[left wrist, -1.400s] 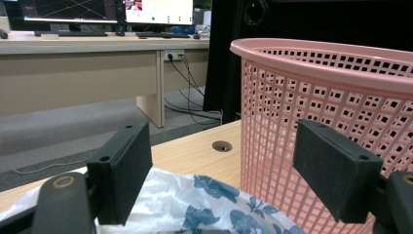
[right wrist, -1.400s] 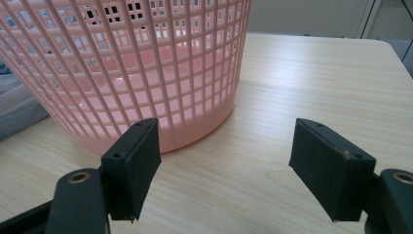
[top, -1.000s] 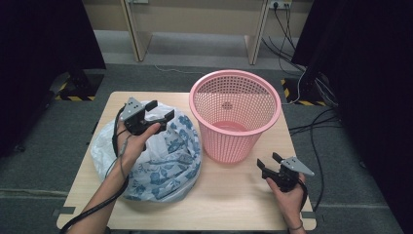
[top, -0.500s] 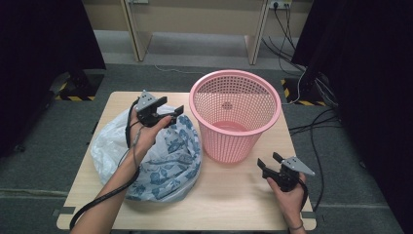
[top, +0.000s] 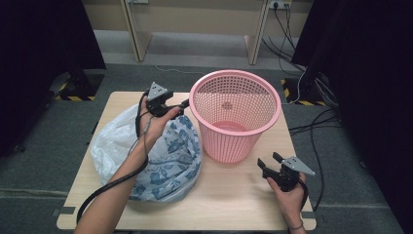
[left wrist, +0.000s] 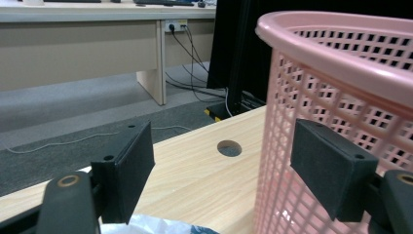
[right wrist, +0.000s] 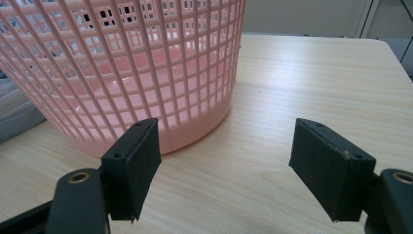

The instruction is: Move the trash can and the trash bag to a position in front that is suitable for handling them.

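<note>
Jaws of the left gripper [top: 181, 104] stand wide apart w/ nothing between them, held above the surface [top: 234, 204] just beside the upper wall of the pink basket [top: 234, 117]; in the left gripper view the right jaw sits in front of the basket's lattice, tho whether it touches cannot be told, while the left jaw hangs over bare wood near a round hole [left wrist: 229, 148] in the surface. Below those jaws lies a crumpled plastic bag [top: 160, 161], white w/ a blue floral print, resting on the left half of the surface and reaching right up to the basket's base; the person's left hand [top: 155, 124] and forearm cross over it from the bottom of the high view. Jaws of the right gripper [top: 266, 165] are likewise spread wide and empty, low over the surface at the near right, pointing toward the basket's foot; the right gripper view shows the basket's base just beyond the left jaw, apart from it. The person's right hand [top: 288, 199] grips that tool near the surface's front edge. Basket stands upright at centre-right of the surface, apparently empty. Beyond: grey carpet, floor cables, pale desk legs.
</note>
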### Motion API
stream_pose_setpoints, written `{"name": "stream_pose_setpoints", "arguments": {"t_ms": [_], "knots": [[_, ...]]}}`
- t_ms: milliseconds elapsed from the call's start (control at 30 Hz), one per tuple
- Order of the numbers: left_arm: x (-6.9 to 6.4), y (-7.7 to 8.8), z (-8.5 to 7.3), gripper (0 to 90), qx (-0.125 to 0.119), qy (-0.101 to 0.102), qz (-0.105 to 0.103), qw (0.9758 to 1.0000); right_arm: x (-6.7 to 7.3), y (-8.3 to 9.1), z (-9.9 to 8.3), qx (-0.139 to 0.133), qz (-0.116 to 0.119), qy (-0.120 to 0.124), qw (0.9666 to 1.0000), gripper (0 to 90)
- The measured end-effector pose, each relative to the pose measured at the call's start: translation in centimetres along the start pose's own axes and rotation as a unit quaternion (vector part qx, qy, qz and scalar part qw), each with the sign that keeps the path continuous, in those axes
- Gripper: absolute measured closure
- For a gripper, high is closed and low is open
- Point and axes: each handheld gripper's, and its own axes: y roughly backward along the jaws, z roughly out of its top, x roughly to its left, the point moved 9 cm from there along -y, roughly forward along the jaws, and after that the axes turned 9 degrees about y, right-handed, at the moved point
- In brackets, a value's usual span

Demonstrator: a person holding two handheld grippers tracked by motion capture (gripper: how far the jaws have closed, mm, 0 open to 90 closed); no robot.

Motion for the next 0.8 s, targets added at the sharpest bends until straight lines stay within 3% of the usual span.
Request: {"name": "stream_pose_setpoints", "arguments": {"t_ms": [233, 433, 500, 800], "knots": [[0.1, -1.2, -0.3, 23.5, 0.002, 0.002, -0.009, 1.0, -0.1, 0.1, 0.0, -0.001, 0.0, 0.0, 1.0, 27.0], [-1.1, -1.2, -0.1, 23.3, -0.003, -0.029, -0.04, 0.9987, -0.1, 0.1, 0.0, -0.001, 0.0, 0.001, 1.0, 27.0], [-1.5, -1.0, 0.1, 24.2, -0.008, -0.039, -0.042, 0.9983, -0.1, 0.1, 0.0, -0.001, 0.0, 0.001, 1.0, 27.0], [-2.3, -0.1, -0.5, 26.4, -0.012, -0.052, -0.064, 0.9965, -0.7, 0.3, 0.0, -0.004, -0.008, -0.005, 0.9999, 27.0]]}}
